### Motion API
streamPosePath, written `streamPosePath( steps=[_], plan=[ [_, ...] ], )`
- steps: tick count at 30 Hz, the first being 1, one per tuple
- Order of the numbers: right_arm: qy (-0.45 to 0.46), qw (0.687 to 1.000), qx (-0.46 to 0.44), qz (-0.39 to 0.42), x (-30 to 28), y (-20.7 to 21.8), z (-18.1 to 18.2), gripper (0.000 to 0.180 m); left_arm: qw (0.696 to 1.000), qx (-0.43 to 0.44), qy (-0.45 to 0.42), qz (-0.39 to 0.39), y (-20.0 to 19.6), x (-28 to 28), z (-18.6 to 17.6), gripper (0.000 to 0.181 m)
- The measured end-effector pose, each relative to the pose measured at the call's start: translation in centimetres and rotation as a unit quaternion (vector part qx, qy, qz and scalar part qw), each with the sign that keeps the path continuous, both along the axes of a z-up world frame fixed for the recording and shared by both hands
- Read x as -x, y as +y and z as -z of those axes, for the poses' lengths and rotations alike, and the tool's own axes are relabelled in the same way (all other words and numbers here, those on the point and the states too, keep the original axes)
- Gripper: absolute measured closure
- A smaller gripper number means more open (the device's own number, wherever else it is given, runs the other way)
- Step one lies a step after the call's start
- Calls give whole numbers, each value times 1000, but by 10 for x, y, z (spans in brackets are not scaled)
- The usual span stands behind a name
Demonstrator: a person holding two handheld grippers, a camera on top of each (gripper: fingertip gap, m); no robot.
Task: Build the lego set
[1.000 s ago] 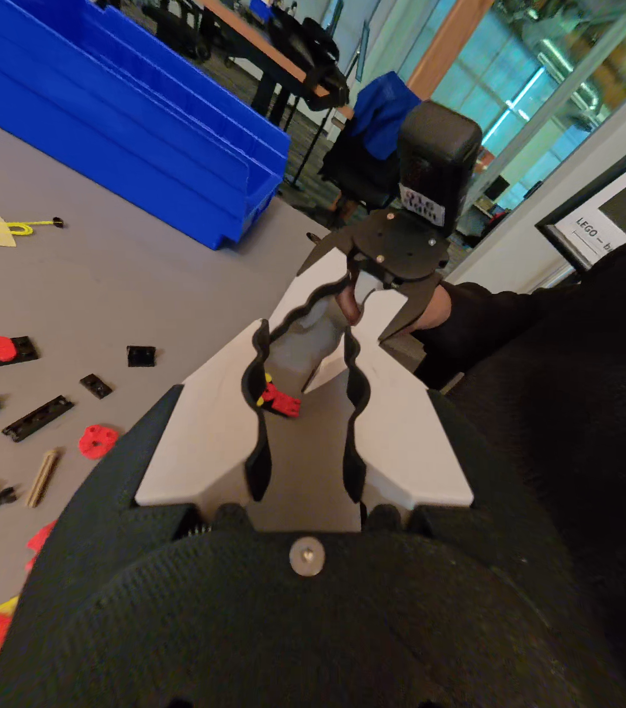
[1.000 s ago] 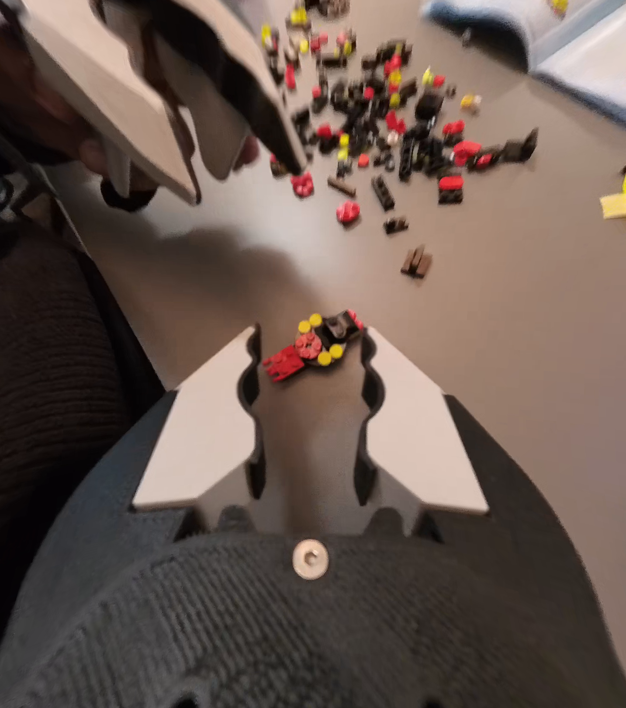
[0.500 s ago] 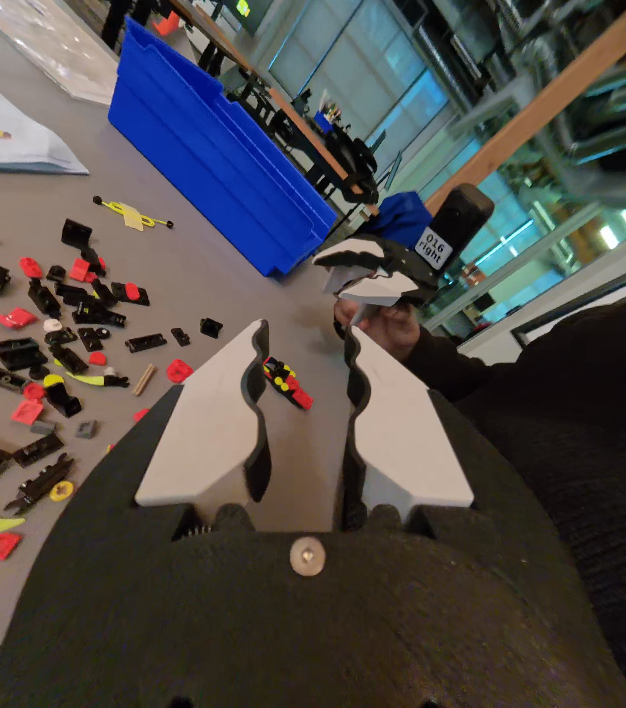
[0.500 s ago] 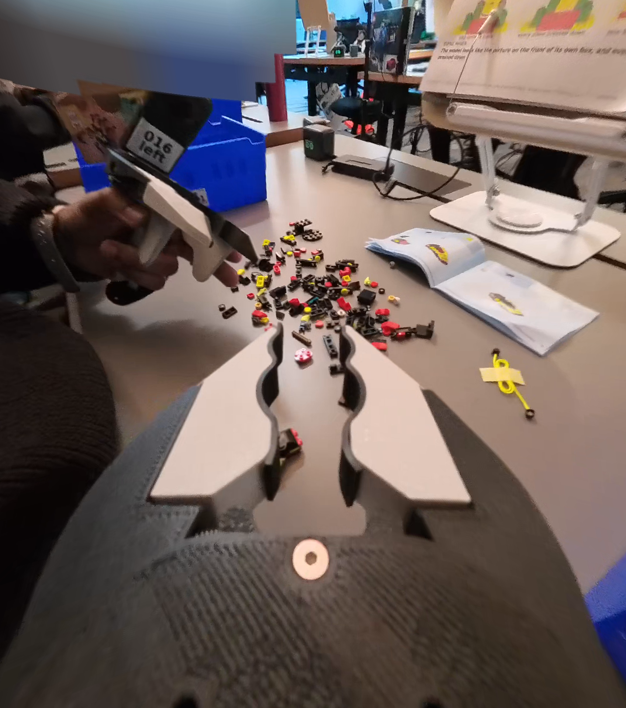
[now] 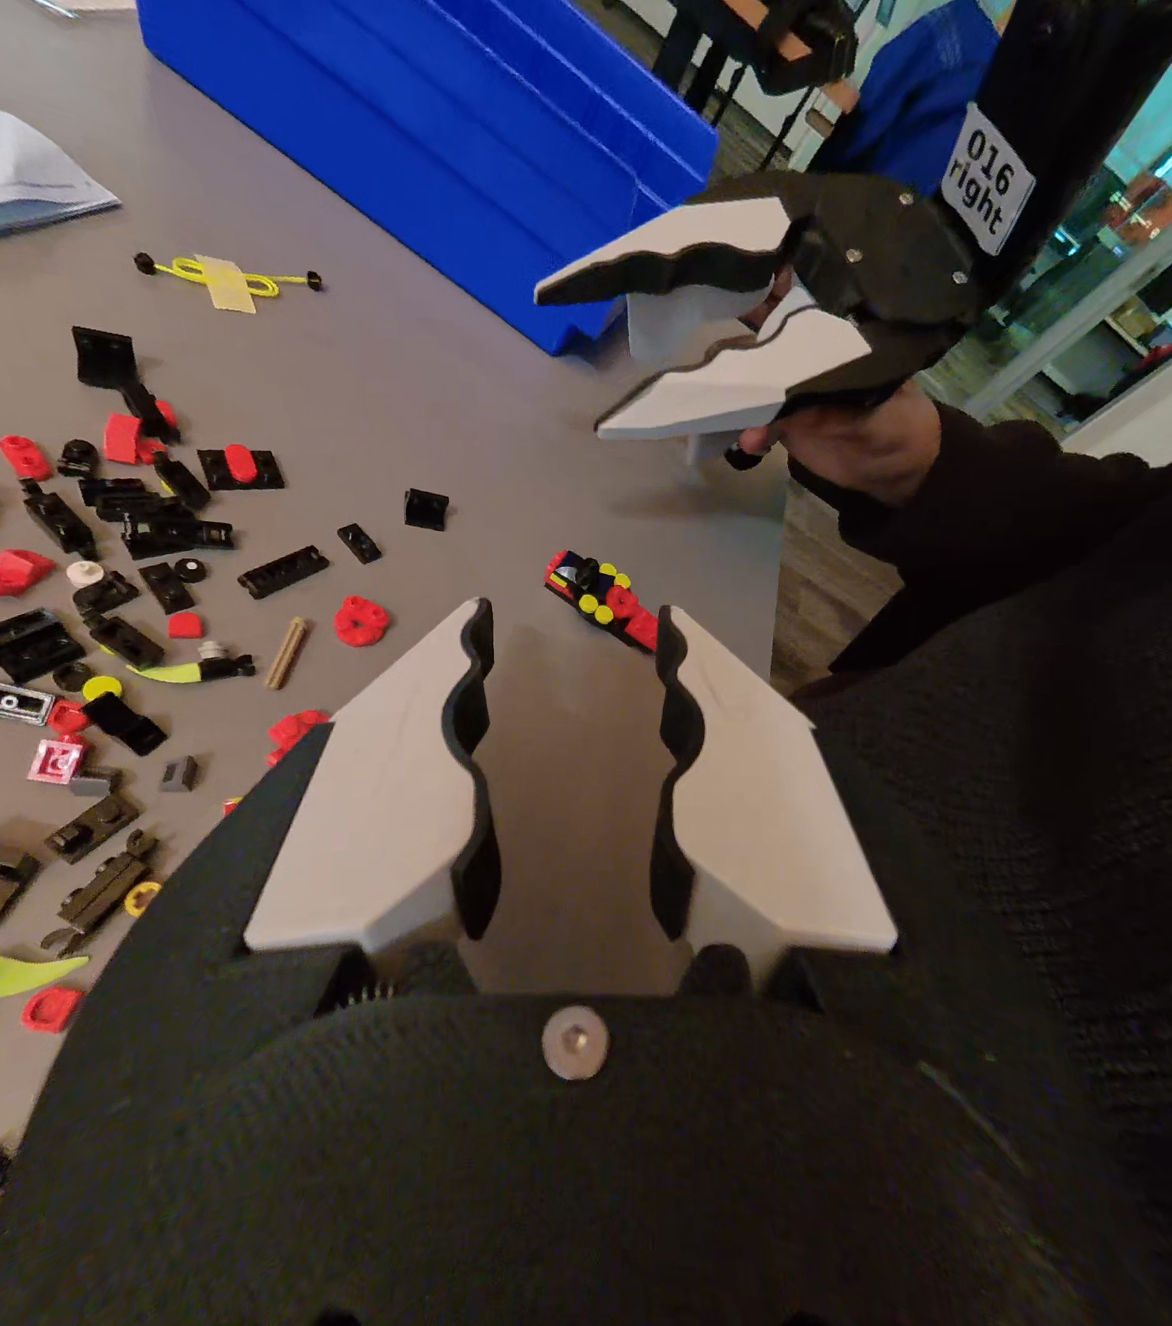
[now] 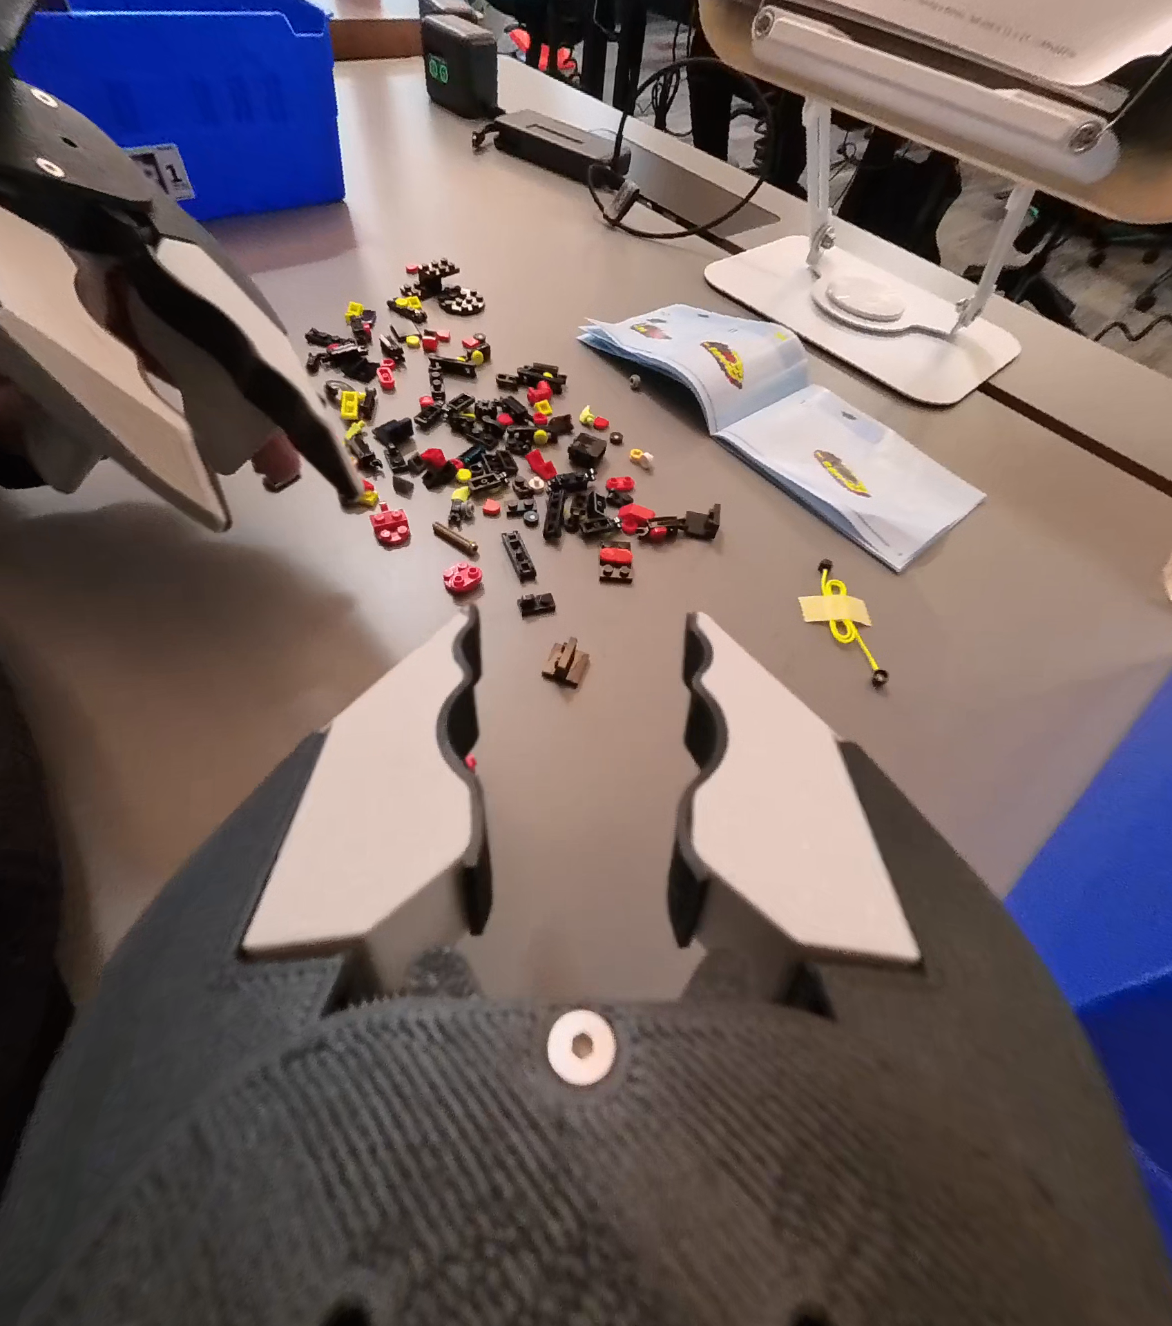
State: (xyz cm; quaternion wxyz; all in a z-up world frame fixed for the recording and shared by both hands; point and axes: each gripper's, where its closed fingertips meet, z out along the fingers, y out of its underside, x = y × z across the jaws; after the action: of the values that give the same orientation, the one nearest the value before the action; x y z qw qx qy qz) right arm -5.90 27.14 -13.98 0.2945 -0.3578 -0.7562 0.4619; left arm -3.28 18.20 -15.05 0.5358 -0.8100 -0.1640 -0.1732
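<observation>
A small black, red and yellow lego assembly (image 5: 601, 599) lies on the grey table (image 5: 425, 373) near its front edge, just ahead of my left gripper's right fingertip. My left gripper (image 5: 574, 617) is open and empty; it also shows in the right wrist view (image 6: 285, 509), held over the near edge of the pile. My right gripper (image 6: 580, 621) is open and empty above the table, with a small dark brown piece (image 6: 566, 664) lying between its fingertips. It also shows in the left wrist view (image 5: 572, 362), raised. A pile of loose black, red and yellow pieces (image 6: 497, 445) is spread ahead.
An open instruction booklet (image 6: 784, 430) and a yellow string with tape (image 6: 837, 617) lie to the right of the pile. Blue bins stand at the back left (image 6: 195, 107) and near right (image 6: 1142, 861). A white stand base (image 6: 862, 323) sits behind.
Both grippers have swung to look down over the table. My right gripper's jaws have opened wider. The assembly has stayed on the table.
</observation>
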Motion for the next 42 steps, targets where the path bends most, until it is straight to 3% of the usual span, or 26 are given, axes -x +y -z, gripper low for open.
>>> streamPosePath(
  steps=[4,7,10,22,28,42],
  plan=[
    [3,999,-35,18,-2,4,5,95,1000,-8,-17,-6,4,7,-2,135],
    [-1,997,-79,18,-9,0,12,93,999,-17,-40,-2,9,8,-4,135],
    [-40,997,-64,-3,-22,-16,22,89,998,-23,-50,0,13,10,-6,135],
    [-186,979,-86,-4,-55,-25,67,98,998,-21,-59,31,30,7,-4,136],
    [-218,970,-103,-24,-69,-34,75,128,997,-16,-62,37,34,6,-2,136],
    [-235,970,-47,-35,-55,-17,76,130,998,-12,-66,14,25,11,1,136]
  ],
)
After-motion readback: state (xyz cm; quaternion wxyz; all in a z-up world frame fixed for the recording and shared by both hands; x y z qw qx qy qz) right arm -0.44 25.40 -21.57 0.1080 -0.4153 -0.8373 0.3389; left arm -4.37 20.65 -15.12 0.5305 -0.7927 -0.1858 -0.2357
